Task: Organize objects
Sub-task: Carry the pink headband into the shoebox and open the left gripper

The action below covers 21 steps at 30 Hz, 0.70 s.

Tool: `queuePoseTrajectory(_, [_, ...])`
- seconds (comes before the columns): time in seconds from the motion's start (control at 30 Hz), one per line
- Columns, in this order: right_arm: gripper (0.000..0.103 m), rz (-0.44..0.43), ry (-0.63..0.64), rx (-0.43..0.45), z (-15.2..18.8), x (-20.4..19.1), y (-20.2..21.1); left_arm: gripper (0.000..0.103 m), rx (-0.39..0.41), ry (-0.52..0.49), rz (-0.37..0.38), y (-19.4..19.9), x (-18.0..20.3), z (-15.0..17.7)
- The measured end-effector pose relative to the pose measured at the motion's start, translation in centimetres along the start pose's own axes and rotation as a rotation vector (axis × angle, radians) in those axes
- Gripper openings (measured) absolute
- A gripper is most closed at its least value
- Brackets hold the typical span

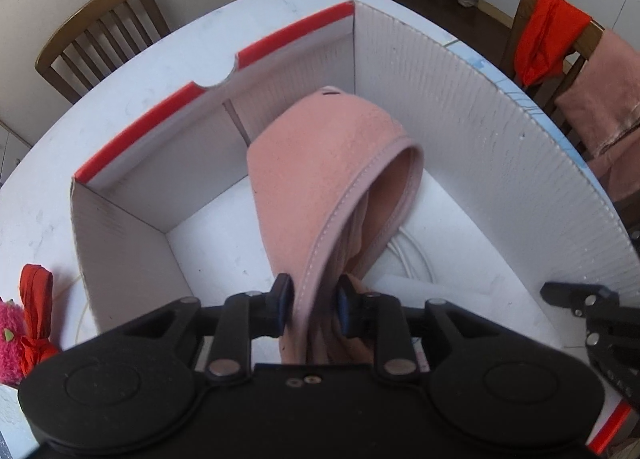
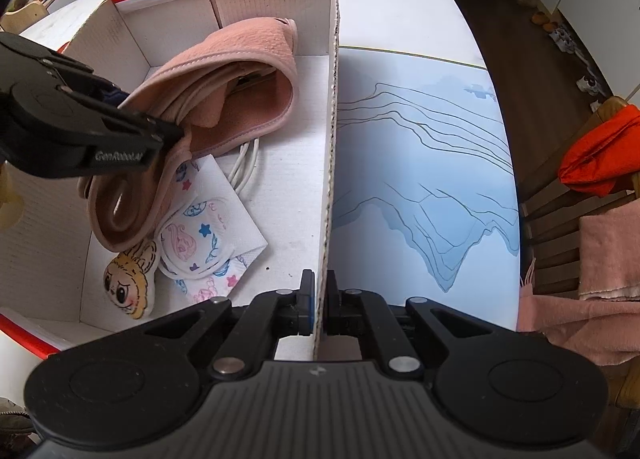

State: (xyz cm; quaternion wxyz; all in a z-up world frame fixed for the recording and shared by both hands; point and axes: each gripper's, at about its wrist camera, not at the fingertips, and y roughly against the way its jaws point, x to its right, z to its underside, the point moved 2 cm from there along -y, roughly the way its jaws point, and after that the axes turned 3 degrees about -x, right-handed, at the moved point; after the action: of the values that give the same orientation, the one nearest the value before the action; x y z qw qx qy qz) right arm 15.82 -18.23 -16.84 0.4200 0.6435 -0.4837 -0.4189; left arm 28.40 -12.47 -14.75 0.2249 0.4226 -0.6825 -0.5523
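Note:
A white cardboard box (image 1: 460, 131) with a red rim stands on the white table. My left gripper (image 1: 315, 299) is down inside it, shut on a pink fleece wrap (image 1: 320, 179) that arches up and leans toward the far wall. In the right wrist view the same wrap (image 2: 240, 59) loops over a white cable (image 2: 244, 167), and the left gripper (image 2: 176, 131) reaches in from the left. My right gripper (image 2: 319, 299) is shut on the box's side wall (image 2: 332, 99), one finger on each side. It shows at the right edge of the left wrist view (image 1: 560, 291).
A star-printed white packet (image 2: 208, 227) and a small doll-face plush (image 2: 128, 283) lie on the box floor. A pink plush with red ribbon (image 1: 34, 319) sits outside the box. Chairs hold red cloth (image 1: 544, 39) and pink cloth (image 2: 600, 251). A blue drawing sheet (image 2: 420, 159) lies beside the box.

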Motion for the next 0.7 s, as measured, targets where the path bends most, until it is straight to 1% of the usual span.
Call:
queuePoseTrajectory(0.1, [0.003, 0.0, 0.0, -0.001, 0.0, 0.0, 0.0, 0.026, -0.004, 0.017, 0.009, -0.1, -0.2, 0.1])
queuePoseTrajectory(0.2, [0.003, 0.001, 0.002, 0.0, 0.0, 0.0, 0.0, 0.03, 0.002, 0.018, 0.008, 0.3, -0.4, 0.3])
queuePoseTrajectory(0.3, [0.003, 0.005, 0.006, -0.001, 0.0, 0.0, 0.0, 0.037, 0.012, 0.022, 0.006, 0.8, -0.2, 0.3])
queuePoseTrajectory(0.33, [0.003, 0.006, 0.007, -0.001, 0.0, 0.0, 0.0, 0.042, 0.021, 0.023, 0.012, 1.1, -0.2, 0.4])
queuePoseTrajectory(0.37, [0.003, 0.007, 0.007, -0.002, 0.0, 0.0, 0.0, 0.052, 0.03, 0.024, 0.012, 1.3, -0.2, 0.4])
queuePoseTrajectory(0.4, [0.003, 0.009, 0.007, -0.001, 0.0, 0.0, 0.1, 0.058, 0.04, 0.025, 0.009, 1.7, -0.2, 0.5])
queuePoseTrajectory(0.43, [0.003, 0.011, 0.008, -0.001, 0.0, 0.0, 0.1, 0.068, 0.055, 0.025, 0.009, 2.1, -0.2, 0.6])
queuePoseTrajectory(0.47, [0.003, 0.012, 0.008, -0.001, 0.0, -0.1, 0.1, 0.072, 0.07, 0.025, 0.012, 2.5, -0.1, 0.7])
queuePoseTrajectory(0.6, [0.003, 0.016, 0.009, 0.0, 0.0, -0.2, 0.2, 0.072, 0.1, 0.031, 0.041, 3.8, 0.1, 0.6])
queuePoseTrajectory(0.7, [0.003, 0.019, 0.009, 0.001, -0.1, -0.3, 0.3, 0.076, 0.126, 0.034, 0.052, 5.1, 0.2, 0.7])
